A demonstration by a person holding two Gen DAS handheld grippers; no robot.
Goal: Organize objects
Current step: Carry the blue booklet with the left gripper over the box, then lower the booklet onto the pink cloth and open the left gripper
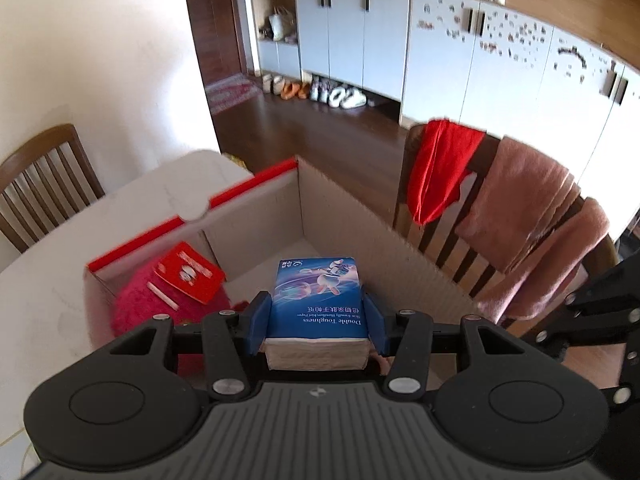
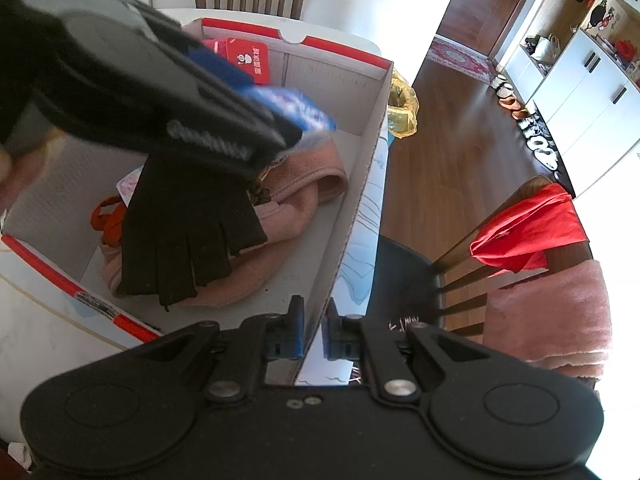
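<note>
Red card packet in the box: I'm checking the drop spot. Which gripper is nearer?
Left. The left gripper hovers beside the red card packet; the right gripper clamps the box wall farther away.

In the right wrist view, the left gripper (image 2: 256, 120) crosses the upper left as a dark blur and hides part of the cardboard box (image 2: 360, 184); the blue pack (image 2: 304, 112) it carries is smeared. The pink towel (image 2: 560, 320) runs off the right edge.

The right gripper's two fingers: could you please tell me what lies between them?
The cardboard box's side wall stands between the right gripper's blue pads, which pinch its top edge; the right wrist view shows this.
</note>
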